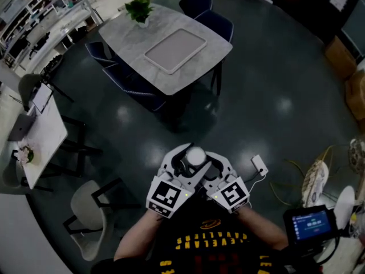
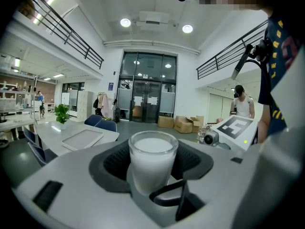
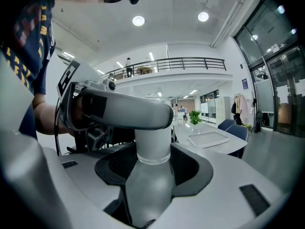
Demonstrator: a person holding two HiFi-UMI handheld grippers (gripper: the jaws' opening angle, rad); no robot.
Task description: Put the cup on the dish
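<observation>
Where the two tongs meet, cup (image 1: 195, 156) pinched by left gripper (image 1: 181, 163), likewise right gripper (image 1: 214, 164).

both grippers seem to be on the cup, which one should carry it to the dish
Left, probably. The left gripper holds the cup upright between its pads, rim clear in its own view. The right gripper also closes on it, but with the left one across its top. The dish lies far ahead of both.

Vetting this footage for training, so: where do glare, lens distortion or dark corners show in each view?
Head view: strong fisheye; lamp glare spots the dark floor. Left gripper view: cup sharp, railings curved, corners black. Right gripper view: same dark corners, bright ceiling lights.
</observation>
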